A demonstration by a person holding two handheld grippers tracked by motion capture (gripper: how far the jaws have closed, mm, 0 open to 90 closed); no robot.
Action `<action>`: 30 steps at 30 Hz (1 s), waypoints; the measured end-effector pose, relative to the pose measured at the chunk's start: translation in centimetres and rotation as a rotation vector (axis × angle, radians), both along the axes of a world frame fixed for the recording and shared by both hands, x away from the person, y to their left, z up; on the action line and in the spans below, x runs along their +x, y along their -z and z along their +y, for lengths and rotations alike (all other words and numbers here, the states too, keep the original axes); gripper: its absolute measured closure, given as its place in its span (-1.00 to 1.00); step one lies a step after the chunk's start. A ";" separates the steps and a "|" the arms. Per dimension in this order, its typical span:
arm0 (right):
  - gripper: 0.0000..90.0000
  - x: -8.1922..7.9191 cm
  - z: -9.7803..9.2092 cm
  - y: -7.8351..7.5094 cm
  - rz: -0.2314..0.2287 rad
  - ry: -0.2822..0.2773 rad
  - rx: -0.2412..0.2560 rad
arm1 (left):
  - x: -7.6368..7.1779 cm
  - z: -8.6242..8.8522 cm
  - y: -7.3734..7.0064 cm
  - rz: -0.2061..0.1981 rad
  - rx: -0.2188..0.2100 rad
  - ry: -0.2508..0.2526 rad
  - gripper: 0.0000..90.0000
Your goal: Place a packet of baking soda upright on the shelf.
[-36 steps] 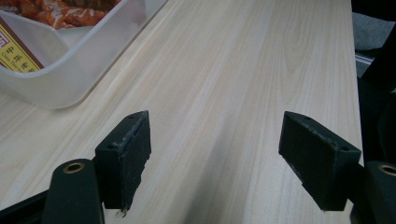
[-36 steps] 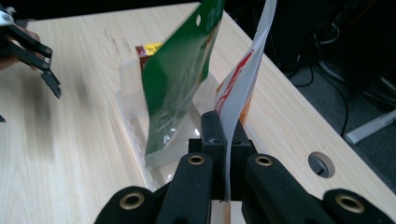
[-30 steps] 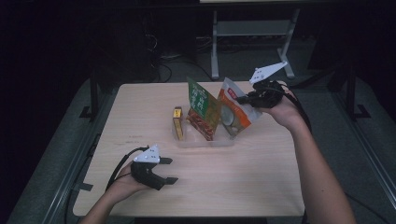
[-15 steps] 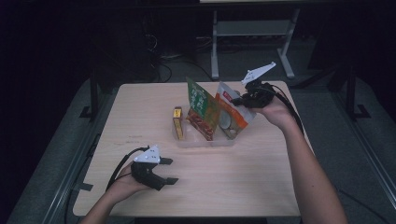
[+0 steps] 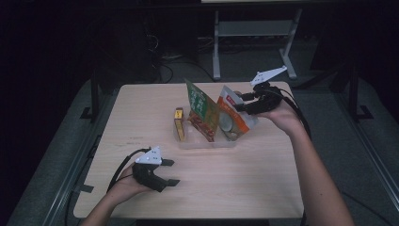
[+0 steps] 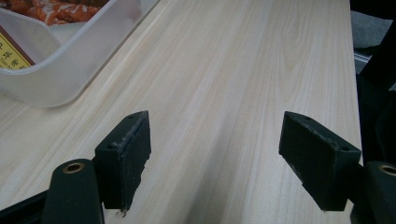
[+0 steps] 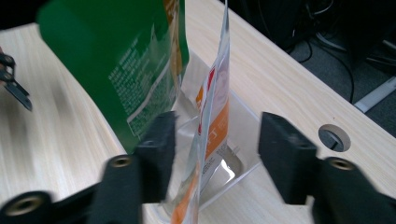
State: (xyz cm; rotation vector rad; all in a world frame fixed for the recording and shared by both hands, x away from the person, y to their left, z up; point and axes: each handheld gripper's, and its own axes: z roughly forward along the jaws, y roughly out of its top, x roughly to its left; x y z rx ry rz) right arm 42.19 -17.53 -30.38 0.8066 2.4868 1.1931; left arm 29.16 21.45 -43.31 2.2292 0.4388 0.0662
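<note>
Right claw [image 5: 241, 103] is up at the orange-and-white pouch [image 5: 231, 117], which stands on edge in the clear plastic tray [image 5: 207, 142] at the middle of the bench [image 5: 235, 188]. In the right gripper view the jaws are spread, one on each side of the pouch's thin upper edge [image 7: 215, 107], not yet pinching it. Just beside the pouch, a green pouch [image 5: 201, 104] leans in the same tray, and a small yellow box [image 5: 179, 123] stands at the tray's left end. Down at the near left corner, the left claw [image 5: 165, 172] rests on the bench, well apart from the tray, jaws wide open over bare wood, holding nothing.
</note>
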 end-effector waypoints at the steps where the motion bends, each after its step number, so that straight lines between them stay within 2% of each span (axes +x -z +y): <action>1: -0.13 -0.2 -0.2 -0.1 -0.001 0.009 0.012 | 0.0 0.0 0.0 -0.001 0.000 -0.001 -0.45; 4: -0.28 -0.9 -0.9 -0.3 -0.013 0.013 0.043 | 0.0 0.0 0.0 -0.003 0.001 -0.003 -0.46; 7: -0.38 -2.1 -1.6 -0.5 -0.026 0.020 0.053 | 0.1 0.0 0.0 -0.005 0.007 -0.001 -0.47; 8: -0.41 -2.4 -1.9 -0.5 -0.030 0.023 0.051 | 0.1 0.0 0.0 0.005 0.006 -0.004 -0.47; 16: -0.47 -5.7 -3.9 0.2 -0.066 0.040 0.069 | 0.1 0.0 0.1 0.003 0.015 -0.001 -0.49; 22: -0.48 -7.6 -4.9 2.0 -0.054 0.055 0.082 | 0.0 -0.1 0.1 0.005 0.029 0.004 -0.50; 25: -0.47 -8.5 -5.3 3.3 -0.040 0.068 0.091 | 0.1 -0.1 0.2 0.002 0.023 0.000 -0.52; 30: -0.42 -9.7 -5.7 5.7 -0.011 0.065 0.105 | 0.1 -0.2 0.3 -0.004 0.036 0.008 -0.55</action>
